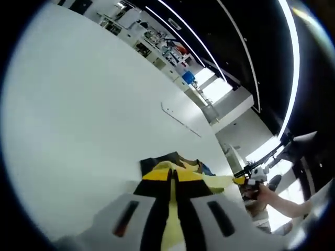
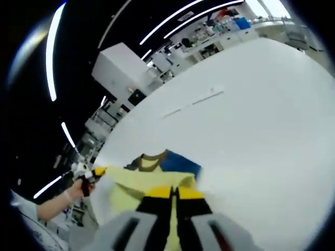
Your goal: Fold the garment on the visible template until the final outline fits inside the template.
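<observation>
Garment [image 1: 180, 175] hung stretched between the two tools above the white table [image 1: 78, 120], its yellow cloth held up off the surface. In the left gripper view, the left tool [image 1: 172, 180] had its yellow-tipped jaws pressed together on a yellow edge of the cloth, with a dark brown collar part [image 1: 165, 158] and a bit of blue showing just past the tips. Off to the right in that view, the other tool [image 1: 251, 180] sat in a hand [image 1: 264, 193] and pinched the far yellow corner.

In the right gripper view, the right tool [image 2: 174, 193] was likewise clamped on the yellow garment [image 2: 141, 180], jaws shut on the fabric. Beyond the tips lay a brown neckline [image 2: 149, 157] and a blue panel [image 2: 180, 163], close over the table [image 2: 251, 104]. At the left of that view a hand [image 2: 78, 188] held the other tool [image 2: 86, 171] at the cloth's far corner.

A thin pale line [image 1: 180, 119] was marked on the table well beyond the garment; it also appeared in the right gripper view [image 2: 193, 102]. Shelves and ceiling lights filled the background.
</observation>
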{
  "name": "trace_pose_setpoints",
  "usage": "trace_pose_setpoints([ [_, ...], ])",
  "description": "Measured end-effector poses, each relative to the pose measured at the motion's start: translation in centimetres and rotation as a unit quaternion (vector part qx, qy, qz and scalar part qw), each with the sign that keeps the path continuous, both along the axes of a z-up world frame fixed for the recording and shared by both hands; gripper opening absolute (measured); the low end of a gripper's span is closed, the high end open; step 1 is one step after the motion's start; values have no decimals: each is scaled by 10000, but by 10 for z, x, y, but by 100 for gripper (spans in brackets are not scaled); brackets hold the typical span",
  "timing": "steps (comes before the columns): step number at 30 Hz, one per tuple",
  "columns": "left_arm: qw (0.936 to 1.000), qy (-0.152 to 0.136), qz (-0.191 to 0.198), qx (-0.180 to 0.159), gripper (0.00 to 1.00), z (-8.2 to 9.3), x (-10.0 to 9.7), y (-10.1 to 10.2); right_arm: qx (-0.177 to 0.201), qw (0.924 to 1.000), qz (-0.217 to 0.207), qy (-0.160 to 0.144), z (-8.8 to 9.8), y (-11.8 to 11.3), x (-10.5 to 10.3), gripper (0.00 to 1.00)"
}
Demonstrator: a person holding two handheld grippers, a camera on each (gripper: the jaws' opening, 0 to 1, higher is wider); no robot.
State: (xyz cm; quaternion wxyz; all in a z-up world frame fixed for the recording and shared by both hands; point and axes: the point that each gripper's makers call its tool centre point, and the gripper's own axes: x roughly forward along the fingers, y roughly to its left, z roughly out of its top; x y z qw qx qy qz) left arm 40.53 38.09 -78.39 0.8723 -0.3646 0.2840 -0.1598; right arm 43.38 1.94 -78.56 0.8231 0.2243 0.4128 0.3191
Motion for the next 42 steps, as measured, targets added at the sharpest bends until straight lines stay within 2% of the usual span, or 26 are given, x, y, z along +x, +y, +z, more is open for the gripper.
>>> trace_pose_setpoints([
  [9,9989,343,-138,274,0,-29,0,-2,-160,9996,-63,215,-27,-3,1,0],
  [20,9983,451,-154,345,0,-39,3,-4,-194,9993,-95,311,-35,-4,3,0],
  [28,9963,488,-285,653,0,-47,2,-5,-248,9990,-71,355,-40,-3,4,0],
  [39,9947,188,-504,874,0,-42,3,-3,-398,9989,248,86,-39,-3,0,0],
  [42,9949,81,-545,840,1,-39,4,-3,-459,9982,391,4,-40,-3,-2,10],
])
